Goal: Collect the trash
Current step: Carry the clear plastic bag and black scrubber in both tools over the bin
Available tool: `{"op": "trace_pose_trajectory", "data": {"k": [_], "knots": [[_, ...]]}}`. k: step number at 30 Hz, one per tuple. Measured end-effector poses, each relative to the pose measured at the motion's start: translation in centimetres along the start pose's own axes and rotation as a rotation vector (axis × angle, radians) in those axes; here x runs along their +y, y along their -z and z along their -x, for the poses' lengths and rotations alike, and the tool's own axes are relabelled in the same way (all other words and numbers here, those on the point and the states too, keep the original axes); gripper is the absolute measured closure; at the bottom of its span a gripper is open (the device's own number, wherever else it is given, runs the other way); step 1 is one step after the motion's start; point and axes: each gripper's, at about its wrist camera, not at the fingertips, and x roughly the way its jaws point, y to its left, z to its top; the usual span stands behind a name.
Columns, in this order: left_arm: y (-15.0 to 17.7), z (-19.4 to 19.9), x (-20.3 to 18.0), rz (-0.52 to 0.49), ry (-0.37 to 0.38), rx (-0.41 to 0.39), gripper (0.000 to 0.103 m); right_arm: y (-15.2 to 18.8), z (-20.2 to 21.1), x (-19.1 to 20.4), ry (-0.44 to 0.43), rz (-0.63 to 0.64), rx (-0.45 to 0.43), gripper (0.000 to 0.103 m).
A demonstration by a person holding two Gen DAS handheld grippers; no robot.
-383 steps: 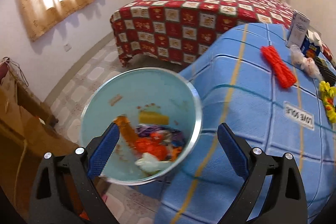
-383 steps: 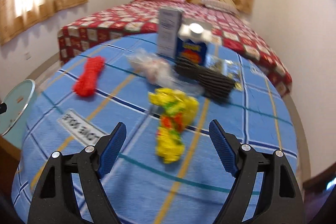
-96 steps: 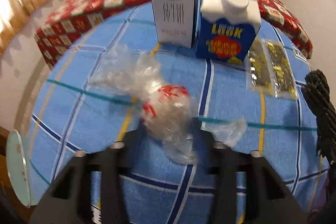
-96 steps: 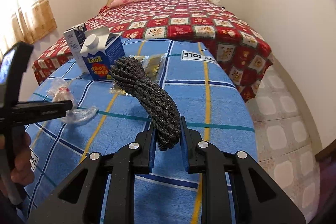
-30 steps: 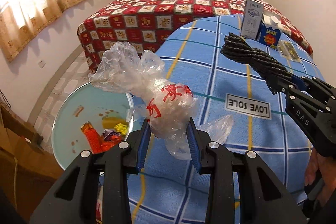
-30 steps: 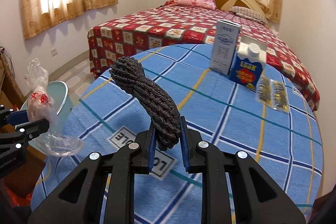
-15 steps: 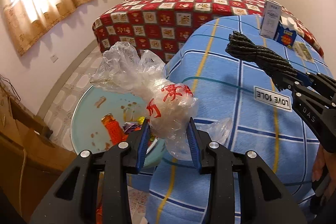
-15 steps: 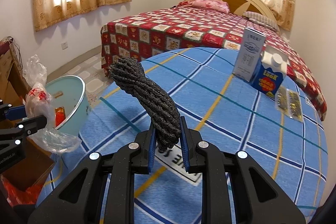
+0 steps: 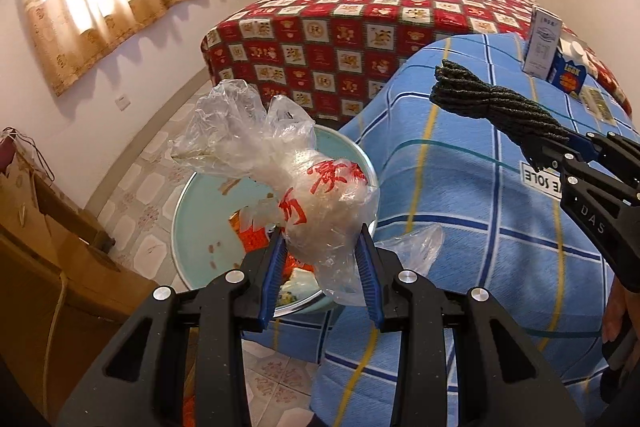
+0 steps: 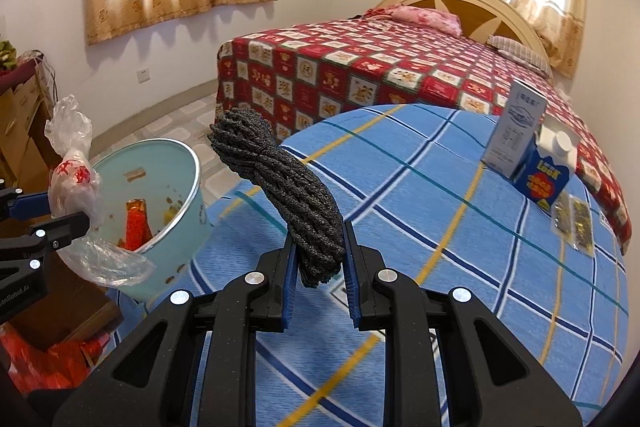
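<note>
Two pieces of trash are held up, one in each gripper. One clear plastic bag [image 9: 320,195], crumpled and printed with red characters, is pinched between the blue pads of the left gripper [image 9: 322,259]; its knotted, ruffled top stands up and a loose flap hangs to the right. It hangs right over the open mouth of one pale blue bin [image 9: 192,227], which stands on the floor against the edge of the table. One bundle of dark grey cord [image 10: 288,191] — coiled and wound round its own middle — is clamped at its lower end by the right gripper [image 10: 320,267], and tilts up and to the left above the blue checked tablecloth [image 10: 460,247].

Inside the bin lie orange and yellow scraps, too jumbled to count. Three things stand or lie on the far right of the table: one white carton [image 10: 514,131], one blue carton [image 10: 546,171] with a white cap touching it, and one flat clear packet [image 10: 572,223] just beside that. Beyond the table stands one bed [image 10: 360,67] under a red patterned cover, with two pillows at its headboard.
</note>
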Motion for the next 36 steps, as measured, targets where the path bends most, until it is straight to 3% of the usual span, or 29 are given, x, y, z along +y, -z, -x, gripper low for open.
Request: {"op": "trace_pose_trajectory", "data": {"k": [36], "knots": [[2.8, -0.1, 6.9, 0.081, -0.091, 0.031, 0.068, -2.1, -1.2, 6.3, -0.050, 0.112, -0.011, 0.082]]}}
